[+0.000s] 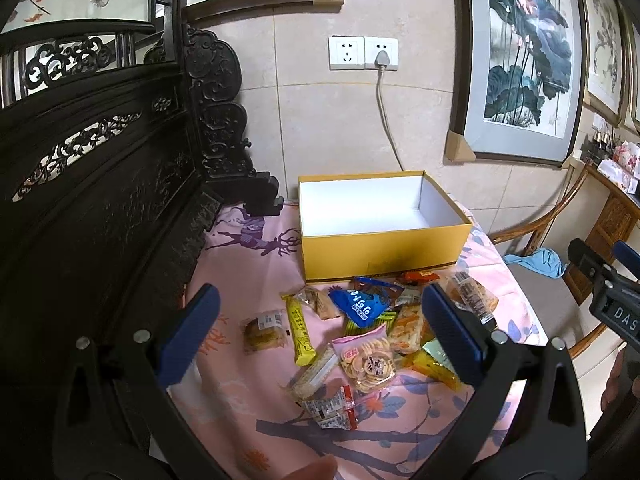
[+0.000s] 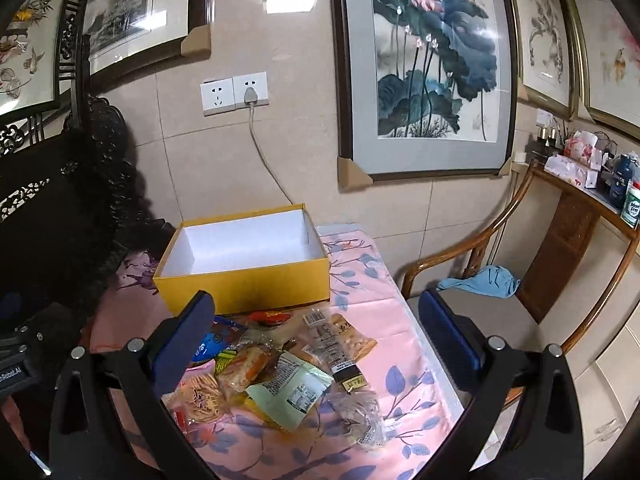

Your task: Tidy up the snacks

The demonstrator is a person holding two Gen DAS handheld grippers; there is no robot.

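On the pink floral tabletop (image 1: pixel 240 392), a loose heap of snack packets (image 1: pixel 372 336) lies just in front of an open yellow box (image 1: pixel 384 250) whose white inside shows nothing in it. In the left wrist view the heap includes a blue packet (image 1: pixel 360 306), a long yellow bar (image 1: pixel 299 330), a pink bag of round crackers (image 1: pixel 368 360), a pale wafer bar (image 1: pixel 314 372) and a small clear-wrapped cake (image 1: pixel 264 330) lying a little apart toward the left. A red-and-clear packet (image 1: pixel 334 408) sits nearest the camera. In the right wrist view a pale green packet (image 2: pixel 290 394) and a long clear packet with a black end (image 2: pixel 334 346) lie on top of the pile's right side.

The left gripper (image 1: pixel 320 320) hangs above the heap with its jaws spread wide, holding nothing. The right gripper (image 2: pixel 316 328) is likewise over the snacks' right edge, jaws wide apart and gripping nothing.

The box stands close to a tiled wall with a double socket (image 1: pixel 363 53) and a plugged-in cord. A carved dark wooden screen (image 1: pixel 104 168) borders the tabletop's left side; a wooden armchair (image 2: pixel 480 280) with a blue cloth (image 2: pixel 486 280) on its seat stands to the right, below a framed lotus painting (image 2: pixel 428 60).
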